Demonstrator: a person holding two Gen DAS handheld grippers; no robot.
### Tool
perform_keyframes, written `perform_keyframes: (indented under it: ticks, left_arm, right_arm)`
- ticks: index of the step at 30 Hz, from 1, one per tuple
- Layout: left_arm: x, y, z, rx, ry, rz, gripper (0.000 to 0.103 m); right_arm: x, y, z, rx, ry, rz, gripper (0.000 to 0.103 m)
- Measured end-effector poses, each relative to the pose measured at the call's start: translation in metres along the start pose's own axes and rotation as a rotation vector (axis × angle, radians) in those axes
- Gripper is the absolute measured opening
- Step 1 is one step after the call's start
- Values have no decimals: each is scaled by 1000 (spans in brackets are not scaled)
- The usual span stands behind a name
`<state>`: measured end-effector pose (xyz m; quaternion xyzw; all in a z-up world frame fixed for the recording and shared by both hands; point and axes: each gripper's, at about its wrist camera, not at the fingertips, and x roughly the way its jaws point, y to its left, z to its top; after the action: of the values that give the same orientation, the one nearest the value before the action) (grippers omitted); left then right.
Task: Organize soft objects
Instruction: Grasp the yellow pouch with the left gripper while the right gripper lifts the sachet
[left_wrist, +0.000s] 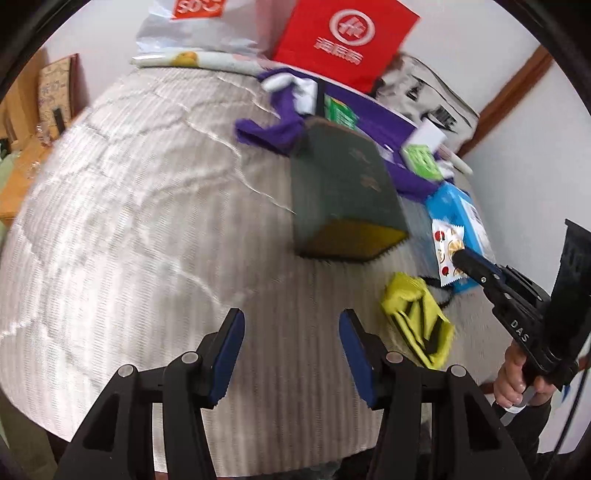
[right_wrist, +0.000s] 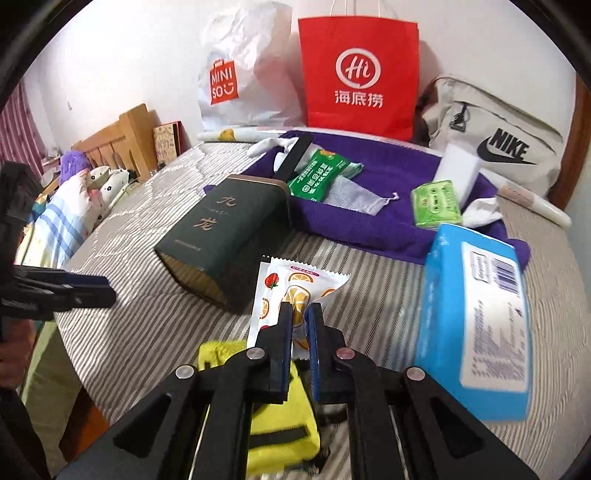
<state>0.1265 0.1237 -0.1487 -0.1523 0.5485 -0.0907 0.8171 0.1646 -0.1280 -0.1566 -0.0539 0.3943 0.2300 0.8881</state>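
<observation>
The striped bed (right_wrist: 147, 325) carries everything; its near-left stretch lies bare up to the near edge, and that is the widest open room. At the far edge, against the wall, stand a red paper bag (right_wrist: 358, 74), a white plastic bag (right_wrist: 243, 74) and a beige backpack (right_wrist: 495, 136); what they hold cannot be seen. In front of them a purple towel (right_wrist: 376, 218) spreads across the far-right part of the bed, carrying green wipe packets (right_wrist: 321, 173), a white block (right_wrist: 461, 166) and a small grey pouch (right_wrist: 354, 199). A dark green box (right_wrist: 225, 229) lies on its side mid-bed, just beside the towel's near-left corner. A blue tissue pack (right_wrist: 476, 317) lies toward the right edge. A yellow pouch (right_wrist: 280, 417) sits near the near edge, below the right gripper.

The right gripper (right_wrist: 299, 325) has its jaws pinched narrow on the near end of a white snack packet (right_wrist: 291, 291) with fruit prints, between the green box and the tissue pack. The left gripper (left_wrist: 291, 339) hangs over the bare stripes, jaws partly apart with nothing between them, well apart from the clutter.
</observation>
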Motion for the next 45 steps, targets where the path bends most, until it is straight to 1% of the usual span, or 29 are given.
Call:
perform_keyframes:
  ticks: [3, 9, 13, 15, 17, 20, 25, 26, 29, 32, 35, 36, 37, 41, 42, 45]
  left_arm:
    - [9, -18, -6, 16, 27, -48, 51]
    - [23, -56, -19, 62, 61, -79, 53]
    - [33, -77, -23, 69, 88, -120, 55]
    - [41, -91, -24, 88, 112, -139, 56]
    - [48, -102, -24, 95, 125, -139, 56]
    - [58, -114, -19, 90, 139, -126, 56]
    - [69, -125, -8, 67, 121, -36, 56]
    - [72, -126, -4, 60, 123, -33, 56]
    - [81, -133, 1, 40, 148, -23, 62]
    - [88, -146, 4, 64, 154, 1, 63]
    - [96, -161, 4, 94, 164, 33, 72]
    - [97, -165, 3, 104, 159, 43, 78]
    - [99, -169, 3, 115, 156, 53, 82]
    - [106, -183, -2, 176, 146, 111, 90]
    - [106, -185, -3, 176, 144, 115, 93]
    - [110, -191, -3, 181, 132, 145, 96]
  right_arm:
    - [-16, -2, -8, 11, -22, 1, 8]
    - [-61, -17, -30, 49, -83, -17, 8]
    - [-79, -28, -47, 69, -97, -30, 8]
    - [-85, -35, -57, 77, -101, -39, 8]
    - [-90, -43, -67, 90, -100, -40, 8]
    - [-94, -56, -82, 118, -94, -46, 8]
    - [-100, -80, -98, 173, -92, -61, 8]
    - [-101, -85, -101, 180, -92, -62, 8]
    - [-104, -95, -108, 189, -93, -74, 8]
    - [-104, -103, -114, 203, -91, -74, 8]
    - [-104, -109, -120, 216, -94, -72, 8]
    - [-105, -110, -120, 218, -95, -72, 8]
    - [-105, -112, -122, 219, -95, -76, 8]
    - [-102, -118, -126, 225, -82, -87, 9]
    - [-101, -120, -128, 227, -78, -85, 9]
    - [-94, -121, -132, 226, -56, -94, 9]
